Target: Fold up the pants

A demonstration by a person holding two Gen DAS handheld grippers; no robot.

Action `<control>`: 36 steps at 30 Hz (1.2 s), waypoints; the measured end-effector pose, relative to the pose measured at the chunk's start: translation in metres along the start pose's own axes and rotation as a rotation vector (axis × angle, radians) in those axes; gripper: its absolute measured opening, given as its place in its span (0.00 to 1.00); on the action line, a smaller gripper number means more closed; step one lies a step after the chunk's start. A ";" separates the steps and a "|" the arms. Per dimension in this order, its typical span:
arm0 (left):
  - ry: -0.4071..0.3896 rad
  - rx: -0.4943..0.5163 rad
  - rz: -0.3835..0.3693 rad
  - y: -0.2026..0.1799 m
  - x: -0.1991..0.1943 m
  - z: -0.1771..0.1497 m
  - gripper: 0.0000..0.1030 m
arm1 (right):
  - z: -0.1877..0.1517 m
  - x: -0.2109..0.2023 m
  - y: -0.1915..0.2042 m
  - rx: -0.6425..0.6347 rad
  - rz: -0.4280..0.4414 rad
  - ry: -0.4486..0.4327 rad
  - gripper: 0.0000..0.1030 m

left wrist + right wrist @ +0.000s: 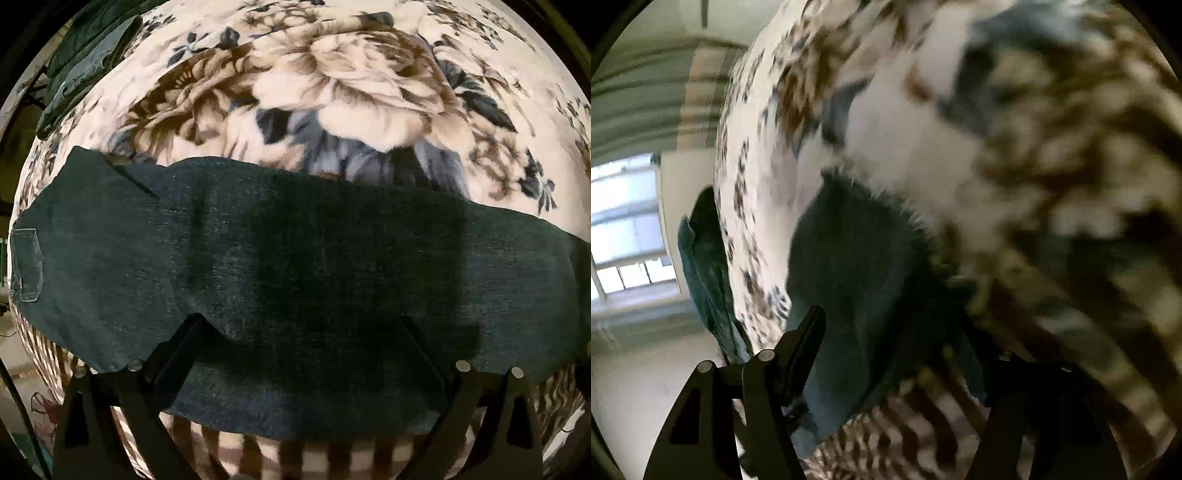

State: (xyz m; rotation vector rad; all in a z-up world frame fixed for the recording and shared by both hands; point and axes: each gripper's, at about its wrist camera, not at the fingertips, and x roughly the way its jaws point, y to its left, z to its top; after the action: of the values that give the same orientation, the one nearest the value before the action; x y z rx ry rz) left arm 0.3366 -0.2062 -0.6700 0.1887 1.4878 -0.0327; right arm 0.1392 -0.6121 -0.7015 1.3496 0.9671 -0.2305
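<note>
Pants (295, 258) folded lengthwise ahead of left hand-held gripper (299, 325) (wide, empty). Crosswise folds left. Right hand-held gripper (905, 332) wide at frayed hem (886, 199).

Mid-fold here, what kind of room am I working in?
Probably a bedroom: the dark pants lie flat on a plush floral blanket that looks like a bed cover. The blurred right wrist view shows a bright window, and other dark garments sit at the blanket's edge.

Pants (295, 251): dark blue-green denim, paler pocket patch. Blanket (332, 85) beyond pants: cream, brown and grey-blue floral print; near border brown-and-cream stripes. Garment pile (88, 48) beyond blanket: dark green. Gripper fingers (181, 347): black.
</note>
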 end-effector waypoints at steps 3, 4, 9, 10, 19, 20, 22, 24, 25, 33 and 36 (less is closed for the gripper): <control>0.011 0.000 0.000 0.000 0.004 0.002 1.00 | 0.005 0.014 0.018 -0.046 0.022 -0.031 0.70; 0.014 0.001 0.000 -0.001 0.004 0.001 1.00 | 0.006 0.015 0.020 -0.048 0.031 -0.036 0.70; 0.047 -0.025 -0.021 0.004 0.020 0.003 1.00 | 0.013 0.027 0.029 -0.054 0.069 -0.057 0.67; 0.051 -0.028 -0.021 0.004 0.022 0.004 1.00 | 0.014 0.031 0.027 -0.048 0.063 -0.056 0.67; 0.068 -0.071 -0.073 0.011 0.046 0.007 1.00 | 0.021 0.016 0.044 -0.101 0.060 -0.096 0.08; 0.078 -0.066 -0.080 0.012 0.046 0.007 1.00 | 0.024 0.014 0.043 -0.085 0.043 -0.104 0.08; 0.094 -0.061 -0.098 0.014 0.038 0.007 1.00 | 0.028 0.012 0.037 -0.046 0.011 -0.116 0.08; 0.079 -0.065 -0.091 0.021 0.025 0.005 1.00 | 0.029 0.009 0.036 -0.006 0.030 -0.127 0.08; 0.072 -0.068 -0.080 0.024 0.019 0.004 1.00 | 0.027 0.005 0.044 -0.025 0.025 -0.143 0.08; 0.008 -0.159 -0.049 0.108 -0.037 -0.022 1.00 | -0.049 -0.031 0.204 -0.428 -0.017 -0.190 0.08; -0.003 -0.229 -0.058 0.161 -0.050 -0.033 1.00 | -0.097 -0.012 0.265 -0.549 -0.044 -0.171 0.08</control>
State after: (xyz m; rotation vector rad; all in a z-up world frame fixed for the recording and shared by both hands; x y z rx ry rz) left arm 0.3216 -0.0471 -0.6054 -0.0394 1.4817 0.0901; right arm 0.2603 -0.4606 -0.4962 0.7931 0.8374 -0.0991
